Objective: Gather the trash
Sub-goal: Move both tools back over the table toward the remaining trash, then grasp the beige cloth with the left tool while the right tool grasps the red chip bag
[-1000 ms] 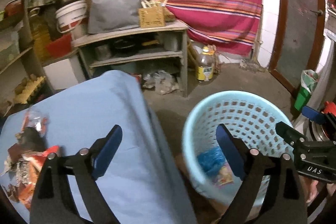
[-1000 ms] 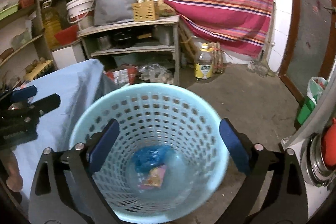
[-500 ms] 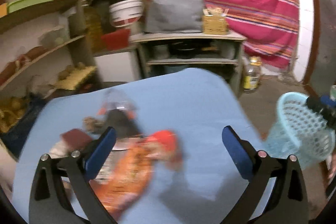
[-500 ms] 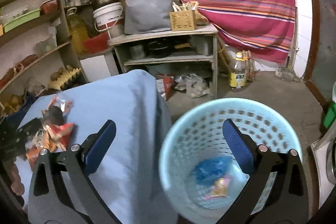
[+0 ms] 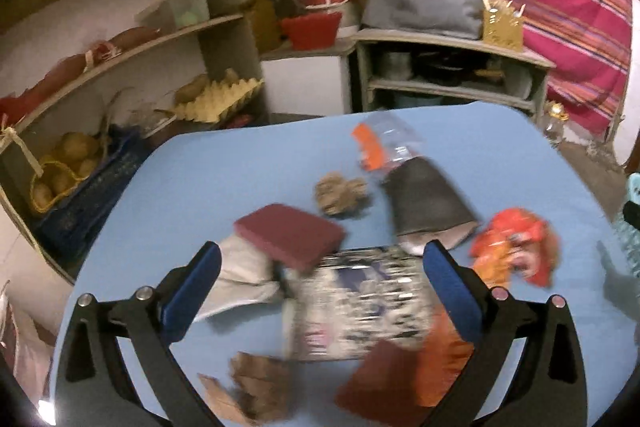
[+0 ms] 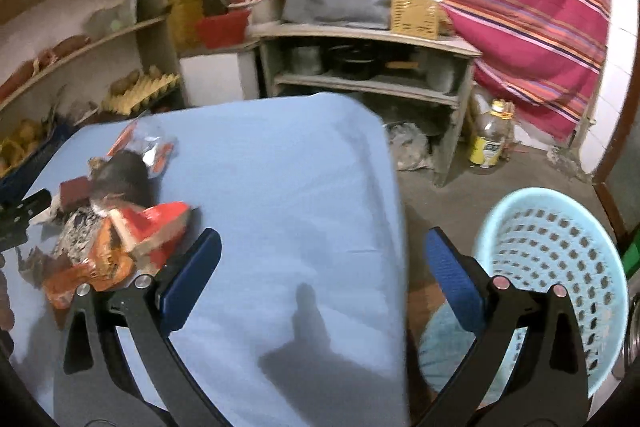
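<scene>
Most trash [image 5: 352, 291] is still piled on the blue table [image 6: 280, 187], so we judge collecting barely begun. Our left gripper [image 5: 320, 287] hovers wide over the pile; our right gripper [image 6: 320, 275], wide and empty, sits beside the basket [image 6: 560, 267].

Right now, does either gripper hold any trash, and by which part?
Nothing is held. The left gripper hangs open above the trash pile; the right gripper is open and empty.

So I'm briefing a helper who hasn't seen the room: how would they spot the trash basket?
Start at the table under the blue cloth. Off its right edge, on the concrete floor, stands the basket: round, pale blue plastic, its walls punched with rows of holes. Nothing else nearby is perforated.
</scene>
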Demonstrator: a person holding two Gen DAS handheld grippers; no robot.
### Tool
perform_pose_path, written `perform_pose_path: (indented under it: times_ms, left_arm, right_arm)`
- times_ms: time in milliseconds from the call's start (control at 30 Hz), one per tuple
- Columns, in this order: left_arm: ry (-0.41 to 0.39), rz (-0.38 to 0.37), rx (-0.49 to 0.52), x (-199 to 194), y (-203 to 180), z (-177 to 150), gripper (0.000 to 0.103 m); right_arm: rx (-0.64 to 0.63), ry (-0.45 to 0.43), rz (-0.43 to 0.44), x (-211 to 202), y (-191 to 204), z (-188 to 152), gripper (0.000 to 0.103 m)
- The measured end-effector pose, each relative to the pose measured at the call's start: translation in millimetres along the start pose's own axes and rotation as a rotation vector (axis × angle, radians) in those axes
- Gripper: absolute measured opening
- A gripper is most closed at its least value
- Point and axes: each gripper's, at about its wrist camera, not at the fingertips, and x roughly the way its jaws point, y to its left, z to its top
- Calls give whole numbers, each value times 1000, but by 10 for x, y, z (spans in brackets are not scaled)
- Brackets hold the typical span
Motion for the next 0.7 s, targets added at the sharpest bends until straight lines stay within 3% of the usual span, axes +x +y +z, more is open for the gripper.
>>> perform_pose_path:
  times_ms: [300,533,700]
  left_arm:
    - [117,-5,-59,409,538,-129,98]
    - [191,-21,-48,694,667,-240,98]
    - [186,-62,-87,718,764,-200,92]
  right_arm:
    - [-89,28,72,195,650,28,99]
    - [-119,60,62,360,825,-13,99]
    - [-108,58,58,390,834,12,99]
